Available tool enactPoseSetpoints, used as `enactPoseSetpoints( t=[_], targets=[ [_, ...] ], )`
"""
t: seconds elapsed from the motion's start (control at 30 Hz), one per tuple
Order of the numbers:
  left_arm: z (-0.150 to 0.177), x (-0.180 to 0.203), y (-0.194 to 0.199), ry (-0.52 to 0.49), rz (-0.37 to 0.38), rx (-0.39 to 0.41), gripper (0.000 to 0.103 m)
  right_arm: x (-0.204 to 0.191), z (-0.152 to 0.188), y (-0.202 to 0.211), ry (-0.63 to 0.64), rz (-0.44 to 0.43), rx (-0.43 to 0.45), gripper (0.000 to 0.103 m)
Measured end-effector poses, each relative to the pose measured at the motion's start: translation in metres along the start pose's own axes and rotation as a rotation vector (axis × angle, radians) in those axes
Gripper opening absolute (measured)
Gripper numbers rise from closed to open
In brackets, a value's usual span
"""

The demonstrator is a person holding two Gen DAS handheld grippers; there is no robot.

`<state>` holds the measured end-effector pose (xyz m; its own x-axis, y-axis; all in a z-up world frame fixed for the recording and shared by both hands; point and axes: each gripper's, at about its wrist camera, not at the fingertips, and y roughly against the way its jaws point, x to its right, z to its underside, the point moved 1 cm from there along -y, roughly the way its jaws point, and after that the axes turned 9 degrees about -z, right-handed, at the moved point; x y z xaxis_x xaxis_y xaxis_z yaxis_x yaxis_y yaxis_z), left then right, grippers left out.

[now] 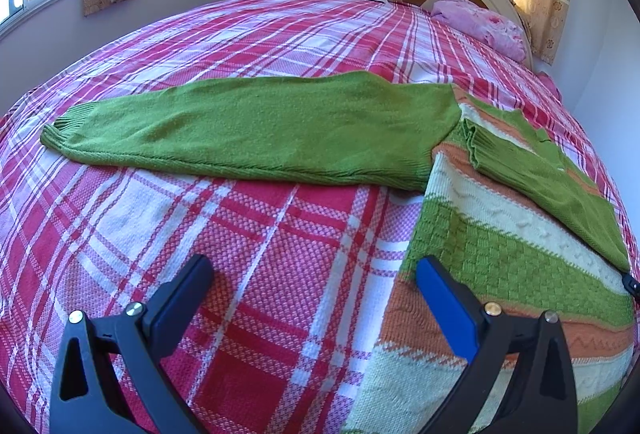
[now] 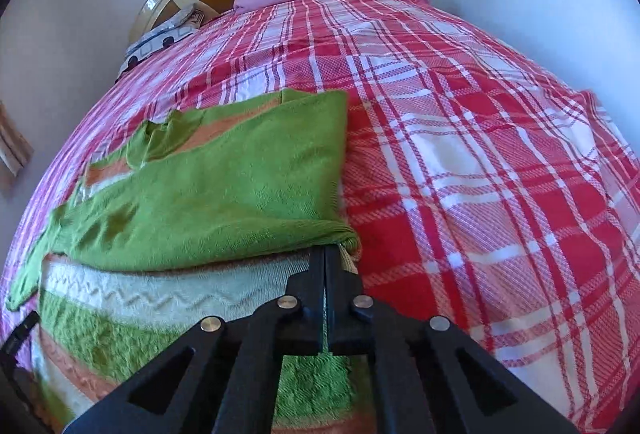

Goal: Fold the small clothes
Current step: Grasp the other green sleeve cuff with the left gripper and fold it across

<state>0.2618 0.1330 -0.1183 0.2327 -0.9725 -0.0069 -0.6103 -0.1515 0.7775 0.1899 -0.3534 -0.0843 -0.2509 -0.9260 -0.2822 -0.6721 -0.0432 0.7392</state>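
Here, one sweater [image 1: 500, 234] — right gripper [image 2: 325, 254] pinching it, left gripper [image 1: 316, 274] spread (two pillows).

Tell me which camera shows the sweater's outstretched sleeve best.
The left wrist view: the outstretched green sleeve lies full length across the plaid bedspread, cuff to shoulder, beyond the open left gripper. The right wrist view shows only the folded-in sleeve, pinched by the right gripper.
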Motion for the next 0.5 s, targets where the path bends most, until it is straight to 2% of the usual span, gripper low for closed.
enactPoseSetpoints(
  t=[0.17, 0.23, 0.33, 0.5],
  targets=[
    [0.0, 0.0, 0.0, 0.001, 0.001, 0.0, 0.103, -0.017, 0.009, 0.012, 0.098, 0.093, -0.016, 0.0],
    [0.0, 0.0, 0.0, 0.0, 0.0, 0.0, 0.103, -0.034, 0.012, 0.027, 0.147, 0.12, 0.027, 0.002],
    [0.0, 0.0, 0.0, -0.002, -0.002, -0.001, 0.103, -0.075, 0.008, 0.042, 0.237, 0.06, 0.13, 0.002],
    [0.001, -0.001, 0.001, 0.004, 0.009, 0.0, 0.103, -0.145, -0.002, 0.006, 0.33, -0.052, 0.105, 0.002]
  ],
)
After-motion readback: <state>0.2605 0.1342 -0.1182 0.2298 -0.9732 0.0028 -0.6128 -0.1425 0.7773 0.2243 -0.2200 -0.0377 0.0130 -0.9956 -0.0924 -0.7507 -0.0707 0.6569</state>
